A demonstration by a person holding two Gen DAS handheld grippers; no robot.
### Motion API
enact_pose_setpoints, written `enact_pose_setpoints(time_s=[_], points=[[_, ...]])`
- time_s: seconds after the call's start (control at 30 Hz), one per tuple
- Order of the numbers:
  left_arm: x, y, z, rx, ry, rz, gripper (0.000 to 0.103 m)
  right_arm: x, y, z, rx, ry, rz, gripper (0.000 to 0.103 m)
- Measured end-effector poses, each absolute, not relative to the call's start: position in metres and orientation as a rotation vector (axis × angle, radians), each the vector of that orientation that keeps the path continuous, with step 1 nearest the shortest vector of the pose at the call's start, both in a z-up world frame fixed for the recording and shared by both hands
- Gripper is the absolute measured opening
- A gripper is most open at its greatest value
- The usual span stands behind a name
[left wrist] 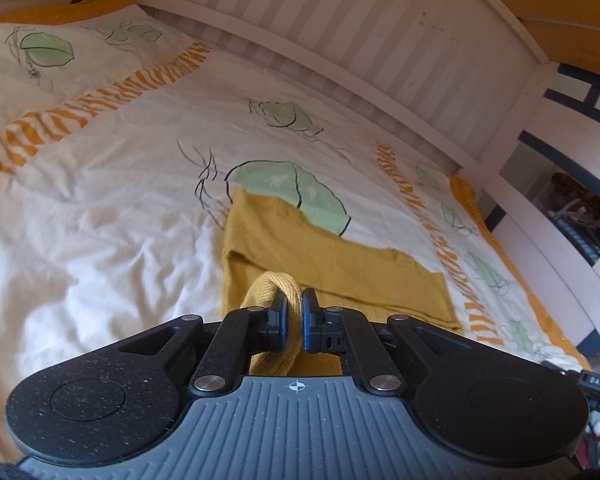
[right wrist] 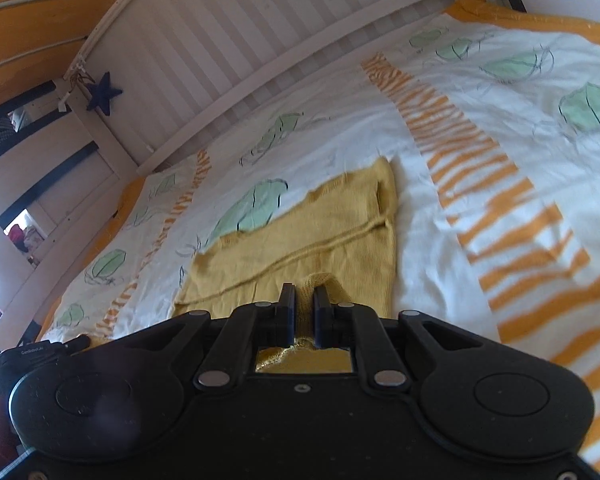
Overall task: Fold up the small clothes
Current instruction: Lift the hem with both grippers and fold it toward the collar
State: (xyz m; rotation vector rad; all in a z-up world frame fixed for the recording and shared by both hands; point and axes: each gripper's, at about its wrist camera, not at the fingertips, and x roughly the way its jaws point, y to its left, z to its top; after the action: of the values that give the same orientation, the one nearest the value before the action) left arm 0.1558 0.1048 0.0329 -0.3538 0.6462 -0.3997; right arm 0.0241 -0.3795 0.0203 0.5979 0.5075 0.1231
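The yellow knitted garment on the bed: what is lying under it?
Under the yellow knitted garment lies the white duvet cover; a green leaf print runs partly beneath its far edge. What the cloth covers, and anything folded inside it, cannot be seen.

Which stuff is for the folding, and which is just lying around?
For the folding:
mustard knitted garment
left tool, shut on its edge
right tool, shut on its edge

Just there:
leaf-print duvet
white slatted bed rail
blue star
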Motion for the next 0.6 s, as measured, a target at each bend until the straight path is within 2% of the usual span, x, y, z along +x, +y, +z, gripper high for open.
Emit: enact_pose_setpoints(time_s=[0.6], points=[[0.284, 0.077, 0.015, -0.396, 0.677, -0.349, 0.006, 0.155, -0.402, 0.022, 0.523, 0.461, 0.041, 0.016]])
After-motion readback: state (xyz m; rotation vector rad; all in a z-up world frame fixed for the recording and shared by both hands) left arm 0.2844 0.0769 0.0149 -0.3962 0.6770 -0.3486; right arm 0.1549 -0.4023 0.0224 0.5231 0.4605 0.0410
